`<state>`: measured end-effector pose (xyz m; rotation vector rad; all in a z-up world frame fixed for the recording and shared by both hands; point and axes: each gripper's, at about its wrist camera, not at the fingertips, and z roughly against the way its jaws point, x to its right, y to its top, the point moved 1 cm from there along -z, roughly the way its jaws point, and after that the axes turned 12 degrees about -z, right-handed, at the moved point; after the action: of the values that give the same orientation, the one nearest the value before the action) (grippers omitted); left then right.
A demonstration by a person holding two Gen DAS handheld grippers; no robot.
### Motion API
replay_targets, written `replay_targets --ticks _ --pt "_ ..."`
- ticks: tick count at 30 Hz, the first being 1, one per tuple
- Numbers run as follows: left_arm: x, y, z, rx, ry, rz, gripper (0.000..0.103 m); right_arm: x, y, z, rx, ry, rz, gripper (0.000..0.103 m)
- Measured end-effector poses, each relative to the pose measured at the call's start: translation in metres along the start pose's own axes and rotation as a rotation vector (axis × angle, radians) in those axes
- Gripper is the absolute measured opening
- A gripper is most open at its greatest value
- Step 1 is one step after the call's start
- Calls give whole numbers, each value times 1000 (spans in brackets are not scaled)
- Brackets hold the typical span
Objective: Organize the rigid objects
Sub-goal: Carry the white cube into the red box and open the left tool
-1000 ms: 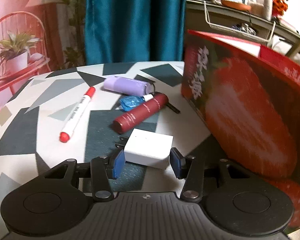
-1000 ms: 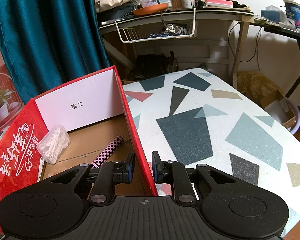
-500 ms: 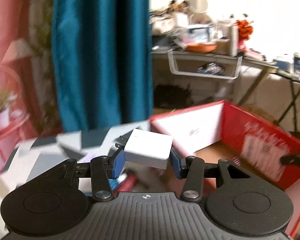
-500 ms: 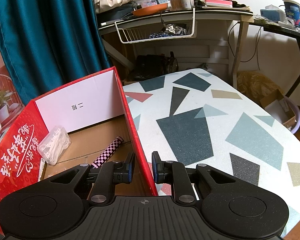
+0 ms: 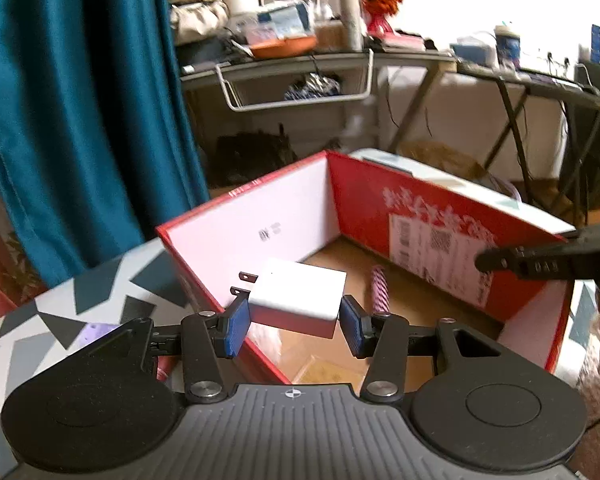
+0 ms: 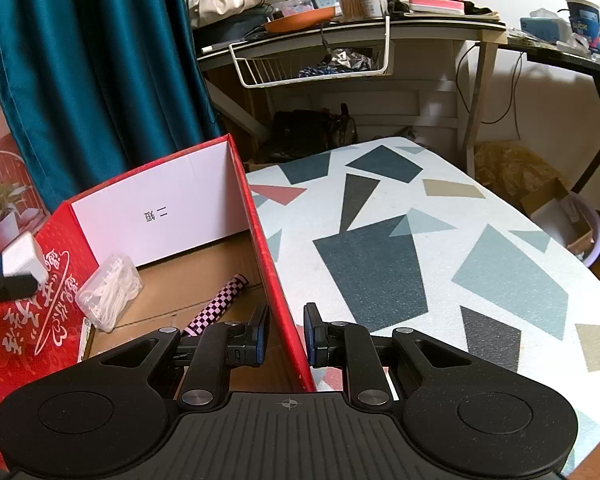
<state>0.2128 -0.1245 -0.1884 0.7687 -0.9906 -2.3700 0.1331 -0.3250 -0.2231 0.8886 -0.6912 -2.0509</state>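
Observation:
My left gripper (image 5: pixel 293 320) is shut on a white plug-in charger (image 5: pixel 298 298), prongs pointing left. It hangs over the near left wall of the open red box (image 5: pixel 440 220). The right wrist view catches the charger (image 6: pixel 22 258) at the far left edge. My right gripper (image 6: pixel 286 334) is shut on the box's right wall (image 6: pixel 260 240), one pad on each side. One of its black fingers (image 5: pixel 540 264) shows at the right of the left wrist view. On the box floor lie a pink-and-black checked tube (image 6: pixel 224 302) and a clear case of white bits (image 6: pixel 110 298).
The box stands on a table with a geometric pattern (image 6: pixel 420 240). A purple item (image 5: pixel 96 332) lies on the table left of the box. A teal curtain (image 6: pixel 80 80) and a cluttered desk with a wire basket (image 6: pixel 312 68) stand behind.
My left gripper has lifted the charger off the table and swung it right, from beside the box to over its open top. The right gripper has not moved.

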Motion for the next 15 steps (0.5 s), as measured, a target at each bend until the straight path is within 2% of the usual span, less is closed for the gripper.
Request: replay_targets --ticks 7,15 --pt "11 0 -7 -57 -69 -48 51 1 0 -1 -5 5 -9 17" --pt "17 1 -20 -78 -57 -83 51 2 0 -1 -7 7 -14 17"
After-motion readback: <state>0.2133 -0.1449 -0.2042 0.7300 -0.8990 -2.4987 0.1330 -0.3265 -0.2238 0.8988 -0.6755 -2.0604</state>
